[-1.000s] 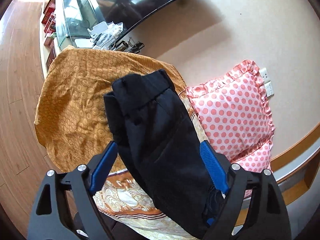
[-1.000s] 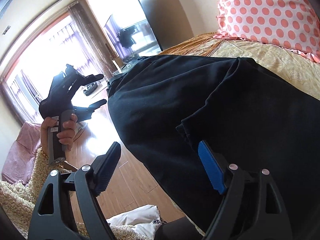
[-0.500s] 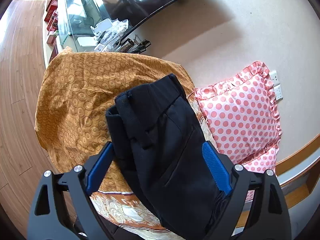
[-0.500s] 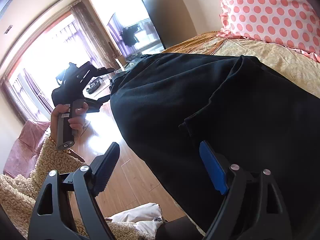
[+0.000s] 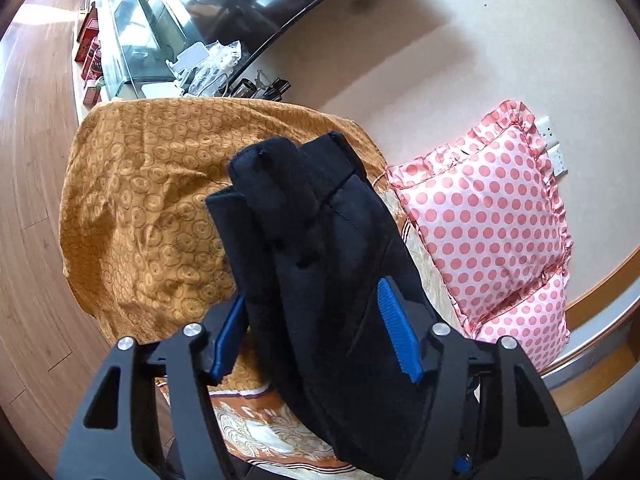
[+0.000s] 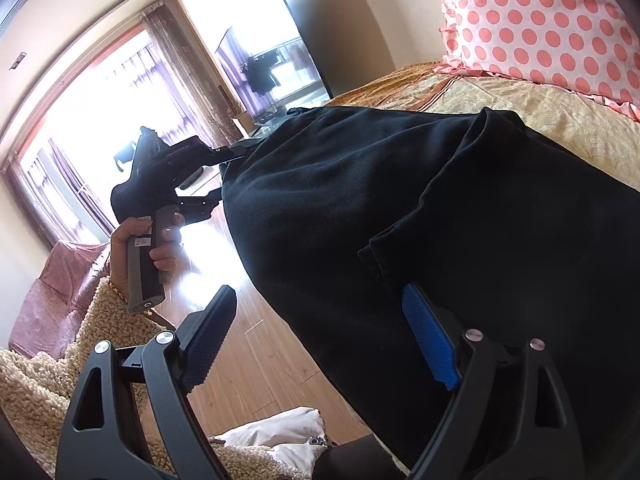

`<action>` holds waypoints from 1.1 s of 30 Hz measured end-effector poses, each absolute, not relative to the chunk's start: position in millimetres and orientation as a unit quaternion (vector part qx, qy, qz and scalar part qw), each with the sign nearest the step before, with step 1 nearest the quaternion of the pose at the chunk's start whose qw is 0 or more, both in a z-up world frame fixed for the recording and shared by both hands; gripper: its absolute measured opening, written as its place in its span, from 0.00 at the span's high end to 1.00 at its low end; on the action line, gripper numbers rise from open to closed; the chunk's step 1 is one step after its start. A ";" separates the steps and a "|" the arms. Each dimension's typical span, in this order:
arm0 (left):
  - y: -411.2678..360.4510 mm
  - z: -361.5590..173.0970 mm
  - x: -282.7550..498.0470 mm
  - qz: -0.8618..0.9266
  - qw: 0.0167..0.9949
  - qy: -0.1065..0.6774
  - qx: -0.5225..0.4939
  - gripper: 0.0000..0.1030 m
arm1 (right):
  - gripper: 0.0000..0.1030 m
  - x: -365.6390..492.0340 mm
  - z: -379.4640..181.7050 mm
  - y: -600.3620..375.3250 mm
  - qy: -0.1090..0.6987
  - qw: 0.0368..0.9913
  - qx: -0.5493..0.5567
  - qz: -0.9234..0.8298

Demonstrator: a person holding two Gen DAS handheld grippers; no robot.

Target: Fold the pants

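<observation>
The black pants lie folded on the gold bedspread beside the polka-dot pillow, bunched between the left gripper's spread jaws, seemingly ungripped, while the right gripper is released at their edge.

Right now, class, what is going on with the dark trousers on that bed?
A person is folding a pair of black fabric pants on a bed covered with a gold patterned bedspread. The left gripper has its blue-padded fingers either side of the bunched cloth near the waistband. The right gripper sits open at another part of the pants, gripping nothing. A pink polka-dot pillow lies beside them.
</observation>
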State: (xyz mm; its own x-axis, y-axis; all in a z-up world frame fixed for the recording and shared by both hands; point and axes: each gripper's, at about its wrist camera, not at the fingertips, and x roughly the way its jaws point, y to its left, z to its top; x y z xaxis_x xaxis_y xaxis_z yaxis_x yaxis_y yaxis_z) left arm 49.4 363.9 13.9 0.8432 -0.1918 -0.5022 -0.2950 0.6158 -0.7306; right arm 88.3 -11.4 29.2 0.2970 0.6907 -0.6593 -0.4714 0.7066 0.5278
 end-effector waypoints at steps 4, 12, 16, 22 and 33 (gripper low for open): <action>362.2 9.6 53.7 0.044 0.846 0.279 -0.452 0.62 | 0.16 88.0 28.8 -12.9 0.466 0.797 0.121 0.365; 324.7 53.3 52.9 0.084 0.907 0.251 -0.327 0.86 | 0.16 83.6 32.9 -20.0 0.462 0.798 0.128 0.366; 281.6 100.0 57.0 0.043 0.938 0.224 -0.262 0.87 | 0.16 74.1 38.7 -39.9 0.450 0.805 0.143 0.360; 184.1 157.9 54.4 -0.076 0.967 0.183 -0.163 0.87 | 0.15 53.8 48.4 -88.0 0.434 0.829 0.161 0.314; -3.0 135.8 78.5 -0.319 0.904 0.269 -0.095 0.87 | 0.09 -12.2 64.5 -207.5 0.405 0.880 0.196 0.153</action>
